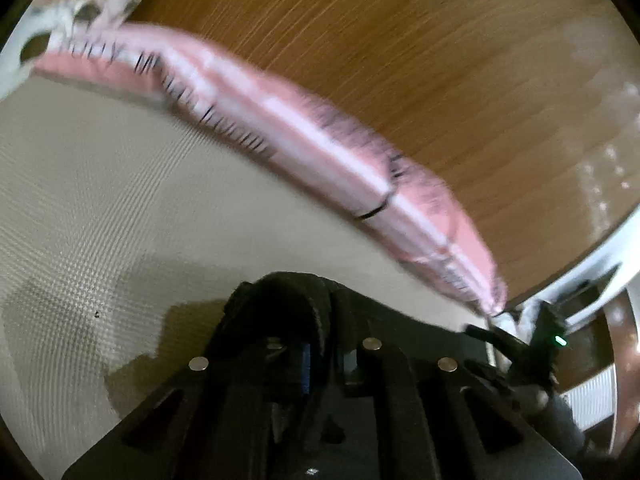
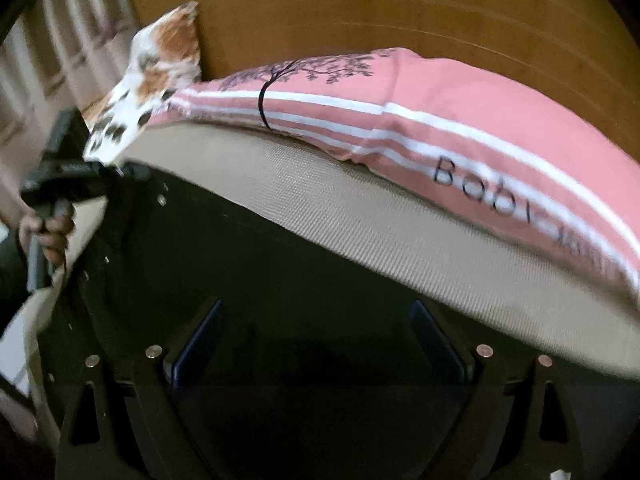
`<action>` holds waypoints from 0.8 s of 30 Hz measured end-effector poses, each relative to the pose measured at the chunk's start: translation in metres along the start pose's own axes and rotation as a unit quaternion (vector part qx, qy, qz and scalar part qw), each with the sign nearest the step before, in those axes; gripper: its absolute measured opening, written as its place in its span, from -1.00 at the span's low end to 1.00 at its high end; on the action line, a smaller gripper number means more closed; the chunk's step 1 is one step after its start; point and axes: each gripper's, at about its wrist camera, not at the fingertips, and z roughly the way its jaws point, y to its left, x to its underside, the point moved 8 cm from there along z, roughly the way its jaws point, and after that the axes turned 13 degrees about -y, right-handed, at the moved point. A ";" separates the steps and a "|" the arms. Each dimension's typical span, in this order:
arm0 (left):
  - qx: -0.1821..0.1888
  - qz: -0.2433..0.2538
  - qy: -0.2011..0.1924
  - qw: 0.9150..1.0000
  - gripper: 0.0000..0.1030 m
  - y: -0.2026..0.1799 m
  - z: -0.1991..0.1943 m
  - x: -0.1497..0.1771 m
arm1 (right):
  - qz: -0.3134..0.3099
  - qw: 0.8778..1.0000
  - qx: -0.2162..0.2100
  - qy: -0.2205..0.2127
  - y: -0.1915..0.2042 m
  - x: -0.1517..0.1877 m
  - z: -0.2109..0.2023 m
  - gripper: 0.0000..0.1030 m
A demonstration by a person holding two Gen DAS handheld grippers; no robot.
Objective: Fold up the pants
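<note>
Bed: a beige woven bed (image 2: 360, 208) filled the middle of both views, with a wooden headboard (image 1: 400, 40) across the top; no bench was in sight.
Pillow: a pink striped pillow (image 2: 440, 120) lay along the far edge of the bed, running from upper left to right of frame; a floral cloth (image 2: 160, 64) sat at its upper-left end.
Pants: the pants (image 2: 280, 260) were a dark spread of cloth on the bed, filling the lower centre of the right wrist view; their long axis seemed to run left to right across that frame, though folds and hems were too dark to tell.
Key relation: the cloth lay straight ahead of and beneath the right tool, and reached toward the left tool at centre left, so each hand had an end within reach.
Right tool: the right tool (image 2: 316, 344) pointed steeply down with its jaws spread wide and nothing pinched; dark cloth showed between them.
Left tool: the left tool (image 1: 320, 320) had its jaws brought together, apparently nipping a bunched edge of the pants (image 1: 280, 288); it angled gently down.
Hand: a hand (image 2: 50, 232) gripped the left tool's handle at lower left.
</note>
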 end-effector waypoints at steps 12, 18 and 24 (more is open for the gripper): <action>0.062 0.074 -0.042 0.994 -0.85 -0.048 -0.048 0.000 | -0.104 0.971 -0.157 0.149 -0.033 -0.001 0.033 0.48; 0.055 0.076 -0.040 0.995 -0.85 -0.048 -0.055 0.000 | -0.097 0.962 -0.179 0.181 -0.054 0.009 0.045 0.22; 0.029 0.081 -0.035 0.996 -0.85 -0.043 -0.046 0.002 | -0.100 0.966 -0.164 0.171 -0.064 0.014 0.037 -0.73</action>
